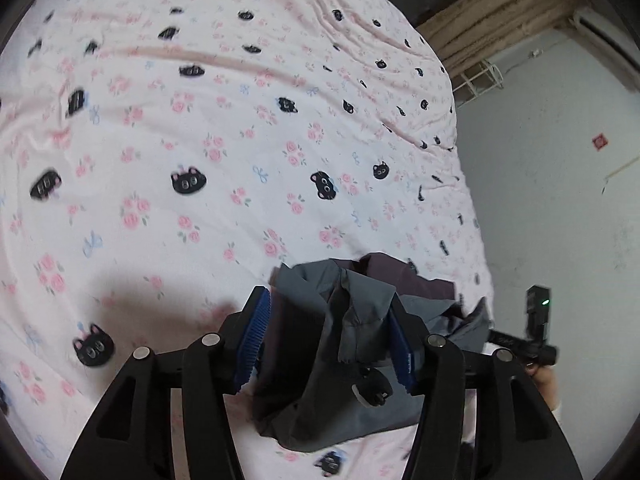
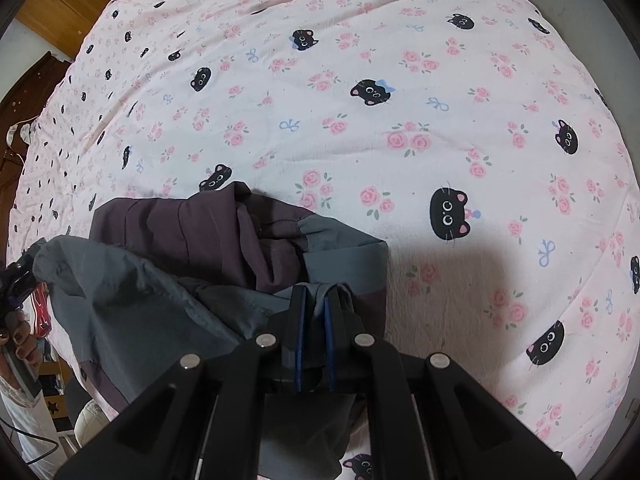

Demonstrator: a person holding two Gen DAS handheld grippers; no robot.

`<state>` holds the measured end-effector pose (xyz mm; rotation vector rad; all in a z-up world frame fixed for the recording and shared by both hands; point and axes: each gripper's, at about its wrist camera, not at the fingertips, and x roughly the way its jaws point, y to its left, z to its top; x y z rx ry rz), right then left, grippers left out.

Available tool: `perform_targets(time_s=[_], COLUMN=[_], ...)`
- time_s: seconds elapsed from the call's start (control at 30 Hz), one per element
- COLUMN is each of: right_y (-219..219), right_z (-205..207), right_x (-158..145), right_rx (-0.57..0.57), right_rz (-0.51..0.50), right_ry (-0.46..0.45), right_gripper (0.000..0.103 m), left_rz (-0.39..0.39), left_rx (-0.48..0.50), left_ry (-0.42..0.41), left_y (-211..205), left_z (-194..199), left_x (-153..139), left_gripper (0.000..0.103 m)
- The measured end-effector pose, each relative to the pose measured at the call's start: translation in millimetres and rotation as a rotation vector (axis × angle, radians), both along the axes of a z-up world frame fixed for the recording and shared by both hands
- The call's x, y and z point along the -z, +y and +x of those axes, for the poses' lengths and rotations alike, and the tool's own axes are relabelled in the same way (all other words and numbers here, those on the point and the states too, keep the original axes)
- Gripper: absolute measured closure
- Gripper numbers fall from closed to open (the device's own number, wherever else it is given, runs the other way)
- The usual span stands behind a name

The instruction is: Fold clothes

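Observation:
A crumpled grey and dark purple jacket (image 1: pixel 360 320) lies near the edge of a bed under a pink cover (image 1: pixel 200 140) printed with black cat faces and roses. My left gripper (image 1: pixel 328 308) stands open, its blue pads (image 1: pixel 256 340) on either side of a raised grey fold without pinching it. In the right wrist view the jacket (image 2: pixel 160 300) spreads to the left, purple part behind. My right gripper (image 2: pixel 316 300) is shut on a thin grey fold at the jacket's right edge. The cover (image 2: pixel 400 120) stretches away beyond it.
The bed edge runs down the right of the left wrist view, with pale floor (image 1: pixel 560 200) beyond and the other handheld device (image 1: pixel 538 320) beside it. A wooden wardrobe (image 2: pixel 60 0) and dark furniture (image 2: pixel 24 92) stand past the bed's far left. A hand (image 2: pixel 20 340) shows at left.

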<state>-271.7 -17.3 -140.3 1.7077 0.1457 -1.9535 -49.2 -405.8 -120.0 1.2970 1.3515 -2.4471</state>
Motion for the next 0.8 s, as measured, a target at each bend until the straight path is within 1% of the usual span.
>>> perform_targets(time_s=[0.07,0.13,0.2,0.23,0.27,0.3,0.33,0.4,0.43,0.5,0.53,0.6,0.63,0.73,0.8], right_y=[-0.2,-0.8,-2.0,-1.7,-1.3,-1.0,-1.2,-1.0,-0.9,-0.5,-0.8,-1.5,-1.8,-1.7,-2.0], right_z=[-0.1,0.2,1.0,0.9,0.8,0.7,0.8,0.3,0.1,-0.2,0.0,-0.2,-0.5,-1.1,-1.5], right_x=[0.0,-0.4,-1.2,-1.3,-1.4,-1.5,-1.0,1.0,1.6,2.9,3.2,3.5,3.6,1.9,0.4], right_rx=[-0.001,0.000,0.001,0.000,-0.001,-0.002,-0.002,-0.003,-0.002,0.001,0.001,0.002,0.002,0.004,0.004], right_rz=[0.002,0.004,0.006,0.008,0.009,0.011,0.013,0.015,0.015,0.013,0.013,0.013,0.013,0.014,0.016], right_ry=[0.001,0.000,-0.002,-0.001,0.001,0.002,0.003,0.003,0.002,0.001,0.000,0.000,0.001,0.002,0.005], right_gripper=[0.094,0.094,0.094,0.094,0.094,0.094,0.094,0.094,0.094,0.094,0.094,0.094,0.094,0.094,0.094], left_rz=[0.129,0.275,0.437,0.496,0.518,0.518,0.512,0.466,0.416,0.261,0.162,-0.031,-0.092,-0.227,-0.273], left_rx=[-0.017,-0.019,-0.001,0.023,0.048,0.068,0.084,0.086,0.079,0.058,0.063,0.103,0.138,0.254,0.317], left_ry=[-0.006,-0.021,-0.011,0.008,0.024,0.032,0.040,0.052,0.051,0.033,0.019,-0.001,0.004,0.032,0.029], left_y=[-7.5,-13.9,-18.7,-19.9,-20.4,-20.6,-21.4,-25.4,-27.7,-31.0,-27.5,-13.5,-2.3,36.7,60.7], left_z=[3.4,5.1,5.6,5.1,4.6,4.3,4.3,5.8,7.1,9.8,9.5,6.6,3.5,-8.8,-17.1], left_x=[10.6,24.3,37.3,39.3,37.4,33.8,28.9,16.4,8.7,-10.1,-20.0,-39.2,-46.2,-61.2,-61.2], left_gripper=[0.052,0.052,0.051,0.047,0.046,0.042,0.040,0.040,0.039,0.039,0.039,0.039,0.039,0.039,0.039])
